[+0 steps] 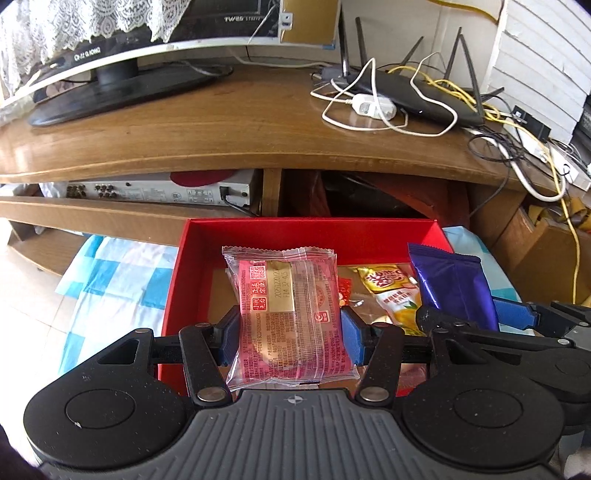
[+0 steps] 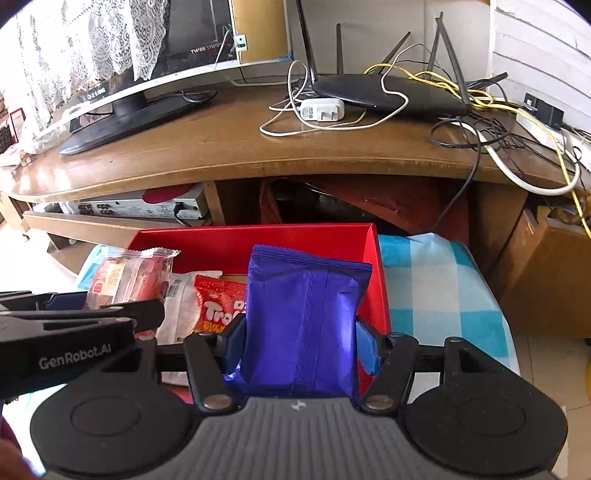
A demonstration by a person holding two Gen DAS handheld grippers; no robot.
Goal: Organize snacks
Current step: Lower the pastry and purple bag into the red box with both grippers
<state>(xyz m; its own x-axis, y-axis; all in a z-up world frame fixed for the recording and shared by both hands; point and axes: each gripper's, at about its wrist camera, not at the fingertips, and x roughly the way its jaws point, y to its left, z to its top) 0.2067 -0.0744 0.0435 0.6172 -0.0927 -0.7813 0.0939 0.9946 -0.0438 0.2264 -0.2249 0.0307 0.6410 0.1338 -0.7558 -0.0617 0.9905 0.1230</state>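
At far left a TV [image 1: 110, 66] stands on the desk [image 1: 221, 125], with a lace cloth [image 1: 92, 22] hung over it and a silver player [image 1: 155, 190] on the shelf beneath. In front, a red box [image 1: 295, 230] sits on a blue checked cloth [image 1: 110, 273]. The left tongs [image 1: 290, 336] are closed partway on a clear pink packet [image 1: 288, 317], pads pressing its two sides, and it hangs over the left part of the box. That part of the floor looks bare. Toward the middle and right, snacks already lie inside: a yellow packet [image 1: 395, 291], a white one [image 2: 181, 299] and a red-orange one [image 2: 218, 306]. Next right, the right tongs [image 2: 299, 347] are clamped partway on a purple packet [image 2: 303, 317], held upright over the box's right end, just inside its right wall. Farther right, on the desk, sit a router [image 2: 388, 94], a white charger [image 2: 321, 109] and tangled cables [image 2: 517, 122]. As I judge it, the task is well along: several snacks are boxed, and two are over the box but not set down. What remains is lowering and releasing both, and possibly straightening the pile. Whether more snacks wait outside the views, I cannot tell.
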